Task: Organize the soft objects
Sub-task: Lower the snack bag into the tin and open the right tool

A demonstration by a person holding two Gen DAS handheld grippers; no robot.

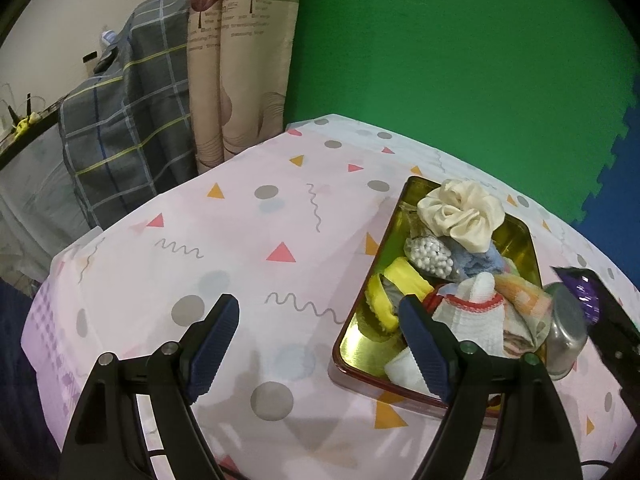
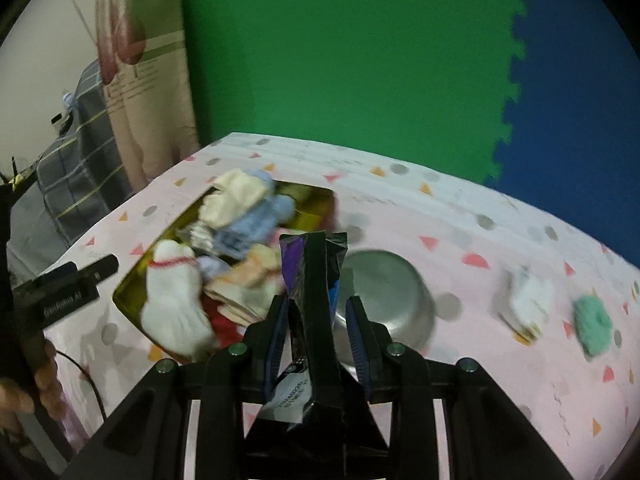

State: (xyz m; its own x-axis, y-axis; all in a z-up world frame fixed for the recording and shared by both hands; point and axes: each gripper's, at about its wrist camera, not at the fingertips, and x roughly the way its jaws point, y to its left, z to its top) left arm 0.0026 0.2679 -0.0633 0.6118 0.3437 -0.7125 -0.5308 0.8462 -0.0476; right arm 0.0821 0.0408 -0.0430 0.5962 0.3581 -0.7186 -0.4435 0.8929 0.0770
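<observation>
Here the right gripper [image 2: 318,320] has its jaws clamped on a dark foil packet [image 2: 312,280], black with a purple face, pinched upright so that its top stands above the fingertips; held by its middle like this, the crinkly packet stays stiff enough to carry without flopping. It hangs between the gold tin tray [image 2: 128,284] and the steel bowl [image 2: 384,284], above the table [image 2: 460,224] with its pink patterned cloth; the blur in the right wrist view suggests the hand is in motion, though toward which container cannot be told.

The tray is already heaped: a cream scrunchie [image 1: 460,212], a blue knitted piece [image 1: 476,260], a yellow cloth [image 1: 400,284], a white sock with a red band [image 1: 476,312] and a small bag of white beads [image 1: 428,258] lie piled together, presumably because this is where the soft things are being gathered. Two soft items remain outside it, well apart from the tray on the far side of the bowl: a white fabric piece [image 2: 528,300] and a mint-green fluffy item [image 2: 592,320].

The left gripper [image 1: 320,340] hovers with its jaws wide apart and nothing between them, one finger over bare cloth, the other over the tray's near end; it seems to be waiting, perhaps to steady the tray. Since the packet looks crisp, not soft, it likely belongs elsewhere than the pile.
</observation>
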